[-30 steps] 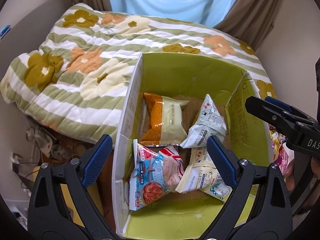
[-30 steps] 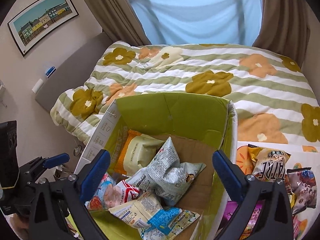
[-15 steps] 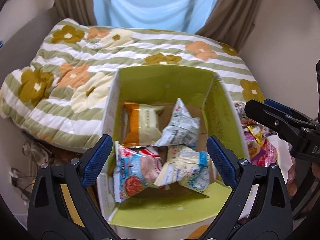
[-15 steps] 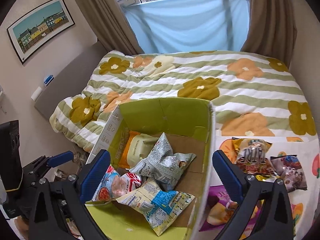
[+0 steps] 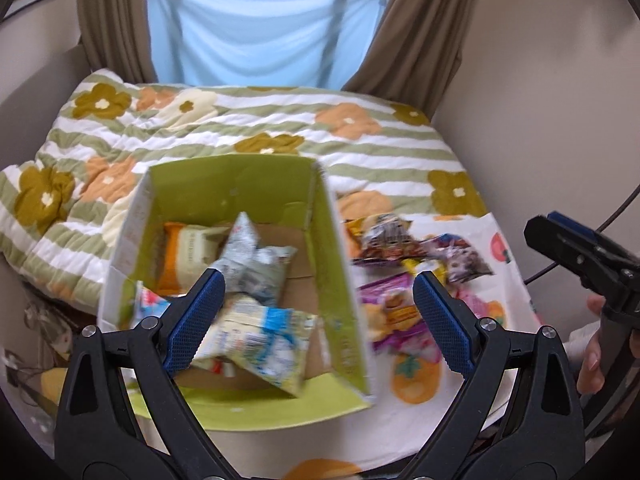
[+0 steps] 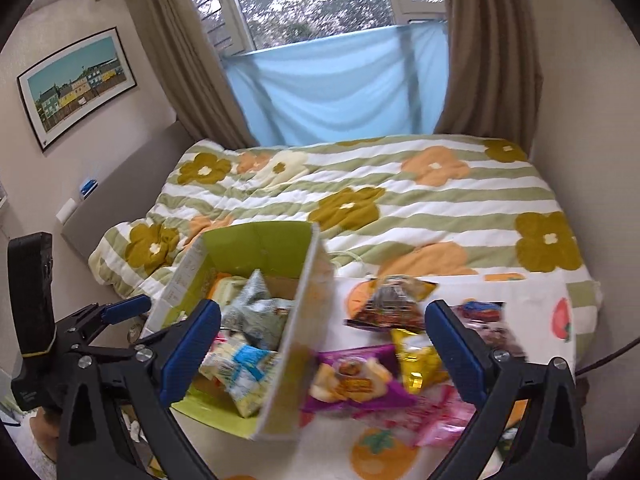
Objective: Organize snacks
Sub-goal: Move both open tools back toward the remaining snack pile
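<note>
Both claws pulled back, raised | left claw (image 5: 316,312) released | right claw (image 6: 322,350) released, above box (image 6: 308,320)

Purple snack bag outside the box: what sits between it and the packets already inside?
Only the box's green right wall separates the purple snack bag from the blue-and-white packet, clearest in the right wrist view.

A bed (image 6: 400,208) under a quilt of green and white stripes with mustard and orange flowers fills the room. Behind the bed's far edge, a pale blue cloth (image 6: 340,88) hangs across the lower part of a window (image 6: 316,0), flanked by brown curtains (image 6: 488,52). On the wall left of the bed hangs a framed picture (image 6: 76,84) of colourful houses. A white cloth printed with fruit (image 5: 420,376) covers the bed's near end.
</note>
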Motion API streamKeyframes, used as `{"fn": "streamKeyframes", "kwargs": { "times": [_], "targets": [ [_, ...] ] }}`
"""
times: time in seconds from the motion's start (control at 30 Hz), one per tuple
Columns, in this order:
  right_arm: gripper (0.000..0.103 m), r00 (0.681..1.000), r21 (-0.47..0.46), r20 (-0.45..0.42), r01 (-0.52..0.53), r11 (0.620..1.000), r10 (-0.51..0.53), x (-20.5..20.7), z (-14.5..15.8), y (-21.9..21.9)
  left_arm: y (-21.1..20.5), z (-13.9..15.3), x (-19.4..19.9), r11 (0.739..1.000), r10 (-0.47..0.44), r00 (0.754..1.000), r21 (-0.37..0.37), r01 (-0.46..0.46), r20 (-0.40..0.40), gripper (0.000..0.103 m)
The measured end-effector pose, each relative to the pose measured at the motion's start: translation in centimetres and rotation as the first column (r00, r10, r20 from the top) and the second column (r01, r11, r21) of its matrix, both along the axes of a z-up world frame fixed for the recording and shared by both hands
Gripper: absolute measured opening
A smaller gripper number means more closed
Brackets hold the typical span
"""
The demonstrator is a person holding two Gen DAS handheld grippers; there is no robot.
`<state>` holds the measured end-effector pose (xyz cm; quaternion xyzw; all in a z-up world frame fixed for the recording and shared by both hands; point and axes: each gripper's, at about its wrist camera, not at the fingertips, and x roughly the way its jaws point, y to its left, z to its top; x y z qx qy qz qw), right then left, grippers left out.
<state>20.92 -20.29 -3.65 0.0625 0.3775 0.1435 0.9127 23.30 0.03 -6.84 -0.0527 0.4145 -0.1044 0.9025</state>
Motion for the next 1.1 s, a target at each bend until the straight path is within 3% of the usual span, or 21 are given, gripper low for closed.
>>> {"fn": "streamKeyframes", "kwargs": {
  "times": [0.2, 0.43, 0.53, 0.83, 1.1],
  "targets": [
    [0.102, 0.999, -0.093, 0.014, 0.031, 0.995, -0.030, -3.2, 0.2, -7.3, -7.6, 0.1, -2.6, 0.999, -0.052, 0.998, 0.007, 0.052, 0.020, 0.095],
    [0.102, 0.999, -0.147, -0.023, 0.038, 0.988, -0.042, -5.9, -2.1, -14.6, -16.1, -1.4, -4.5, 0.993, -0.115, 0.992, 0.011, 0.116, -0.045, 0.095],
    [0.102, 0.998, -0.192, -0.047, 0.025, 0.981, -0.035, -6.6, -3.5, -16.1, -19.0, -2.1, -4.7, 0.989, -0.143, 0.987, 0.024, 0.145, -0.070, 0.095],
    [0.102, 0.994, -0.190, -0.108, -0.020, 0.982, -0.001, -8.4, -8.3, -18.4, -22.7, -6.7, -3.3, 0.977, -0.196, 0.963, 0.050, 0.209, -0.186, 0.095],
    [0.101, 0.984, -0.243, -0.177, -0.051, 0.969, 0.008, -8.7, -13.8, -17.7, -25.8, -12.9, -0.7, 0.949, -0.271, 0.912, 0.071, 0.306, -0.308, 0.095]
  ]
}}
